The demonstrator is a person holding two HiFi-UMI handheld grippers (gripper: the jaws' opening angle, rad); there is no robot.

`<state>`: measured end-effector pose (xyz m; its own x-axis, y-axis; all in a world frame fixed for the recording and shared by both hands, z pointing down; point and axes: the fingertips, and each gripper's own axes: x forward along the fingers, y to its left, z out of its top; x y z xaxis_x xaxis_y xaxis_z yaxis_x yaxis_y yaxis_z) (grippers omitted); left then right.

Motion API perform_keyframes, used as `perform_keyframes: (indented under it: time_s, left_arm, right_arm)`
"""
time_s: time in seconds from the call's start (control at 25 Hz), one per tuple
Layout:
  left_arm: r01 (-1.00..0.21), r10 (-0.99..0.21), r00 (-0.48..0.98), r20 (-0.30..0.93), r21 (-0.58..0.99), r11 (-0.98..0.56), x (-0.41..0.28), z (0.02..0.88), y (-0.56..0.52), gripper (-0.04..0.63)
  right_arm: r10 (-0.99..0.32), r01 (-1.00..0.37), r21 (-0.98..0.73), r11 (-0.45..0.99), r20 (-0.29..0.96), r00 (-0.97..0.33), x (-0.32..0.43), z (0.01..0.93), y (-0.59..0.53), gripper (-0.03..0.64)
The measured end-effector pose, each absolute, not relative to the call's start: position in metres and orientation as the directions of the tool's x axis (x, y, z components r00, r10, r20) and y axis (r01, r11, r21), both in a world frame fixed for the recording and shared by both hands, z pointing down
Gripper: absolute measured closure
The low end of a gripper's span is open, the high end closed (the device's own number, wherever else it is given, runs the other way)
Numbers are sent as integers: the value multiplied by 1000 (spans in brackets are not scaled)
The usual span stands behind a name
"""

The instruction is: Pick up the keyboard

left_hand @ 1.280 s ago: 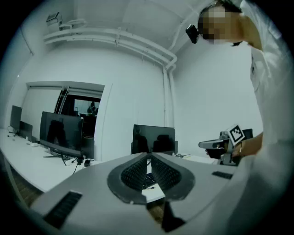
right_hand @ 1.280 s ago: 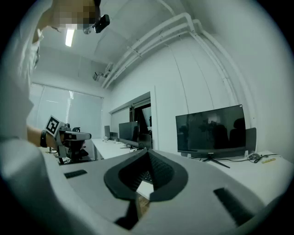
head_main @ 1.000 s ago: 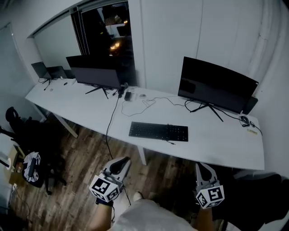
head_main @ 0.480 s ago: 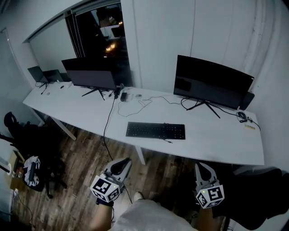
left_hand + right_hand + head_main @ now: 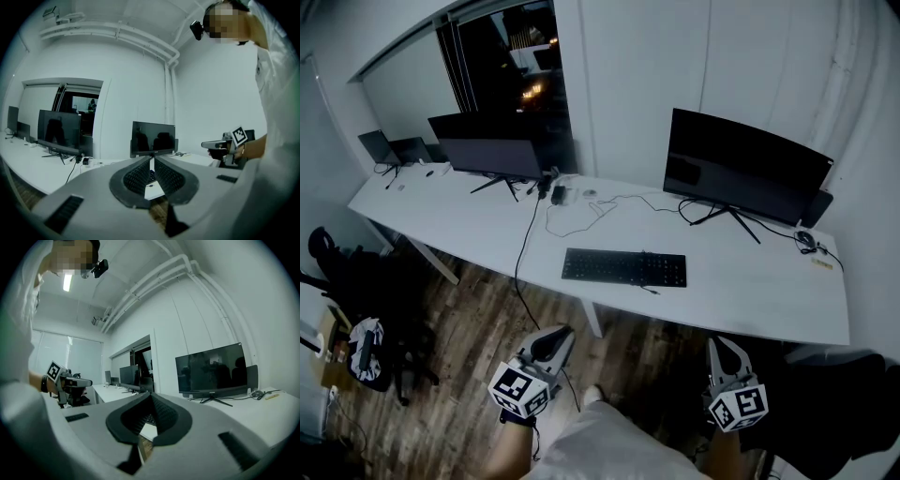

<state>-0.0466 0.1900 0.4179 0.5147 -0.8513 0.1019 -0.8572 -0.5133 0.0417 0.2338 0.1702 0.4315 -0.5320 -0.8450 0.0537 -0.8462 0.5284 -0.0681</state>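
A black keyboard (image 5: 624, 268) lies flat on the long white desk (image 5: 750, 291), near its front edge and in front of the right monitor (image 5: 746, 172). My left gripper (image 5: 555, 339) is low in the head view, over the wooden floor, well short of the desk, its jaws shut and empty. My right gripper (image 5: 719, 352) hangs at the same height to the right, also shut on nothing. In the left gripper view the closed jaws (image 5: 151, 164) point toward the desk; the right gripper view shows its closed jaws (image 5: 150, 405) the same way.
A second monitor (image 5: 487, 156) stands on the desk's left part, with a cable (image 5: 525, 246) running down off the front edge. A laptop (image 5: 394, 148) sits at the far left end. A dark office chair (image 5: 366, 291) stands on the wooden floor at left.
The view has shifted slightly between frames; both grippers stay shut in about the same place below the desk. The keyboard has not moved.
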Motion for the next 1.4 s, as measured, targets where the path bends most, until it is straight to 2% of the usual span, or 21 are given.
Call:
perform_keyframes:
  time_s: [0.32,0.68,1.4]
  left_arm:
    - [-849,-843,527,102,38,-526,-53,432,155,566]
    - [-818,-810,576,113,63,-572,-58,448,64,566]
    - [-702,-686,709,161,79,-708,-74,479,-96,566]
  right_arm:
    - [-836,-839,-57,541,78,-544,222,442,139,614]
    - [-819,-830,-59,555,137,-558,193,459,58,614]
    - [-796,-831,-102,547,243,-554,128,504,-98,612]
